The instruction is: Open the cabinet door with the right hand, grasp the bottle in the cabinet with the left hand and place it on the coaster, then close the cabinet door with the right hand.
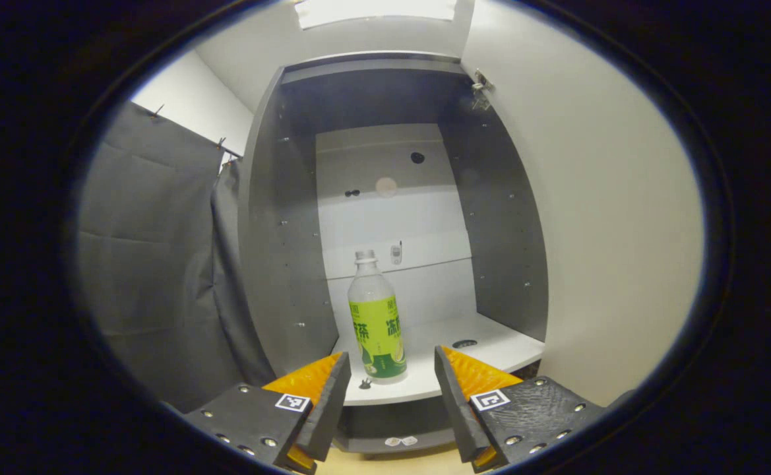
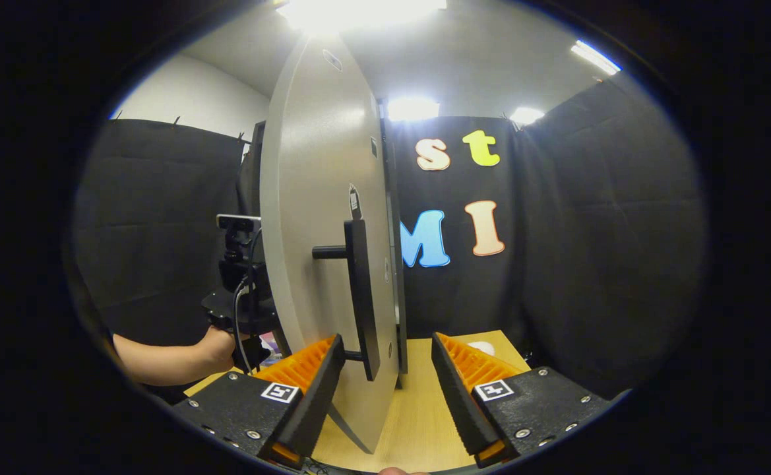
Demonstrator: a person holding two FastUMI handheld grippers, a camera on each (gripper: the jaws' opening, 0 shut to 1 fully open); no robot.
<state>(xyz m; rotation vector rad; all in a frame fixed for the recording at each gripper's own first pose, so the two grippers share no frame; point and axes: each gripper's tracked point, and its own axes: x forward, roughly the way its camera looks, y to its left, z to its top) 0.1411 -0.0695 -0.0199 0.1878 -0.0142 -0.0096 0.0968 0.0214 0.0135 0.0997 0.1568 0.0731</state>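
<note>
A clear bottle [image 1: 375,316] with a green label and a grey cap stands upright on the white shelf [image 1: 491,346] inside the open cabinet [image 1: 286,218]. My left gripper [image 1: 390,369] is open just in front of the shelf, and the bottle shows in the gap between its fingers, farther in. The cabinet door [image 2: 312,231] stands swung open, seen almost edge-on. Its black bar handle [image 2: 361,297] sits between the fingers of my open right gripper [image 2: 388,359], close to the left finger. A pale round coaster [image 2: 484,346] lies on the wooden table [image 2: 418,402] behind the right finger.
The door's white inner face [image 1: 589,231] stands along the right of the cabinet opening. Grey cloth [image 1: 154,264] hangs to the cabinet's left. A person's hand [image 2: 217,349] holds the left gripper [image 2: 240,290] beyond the door. A small dark fitting [image 1: 364,383] lies on the shelf.
</note>
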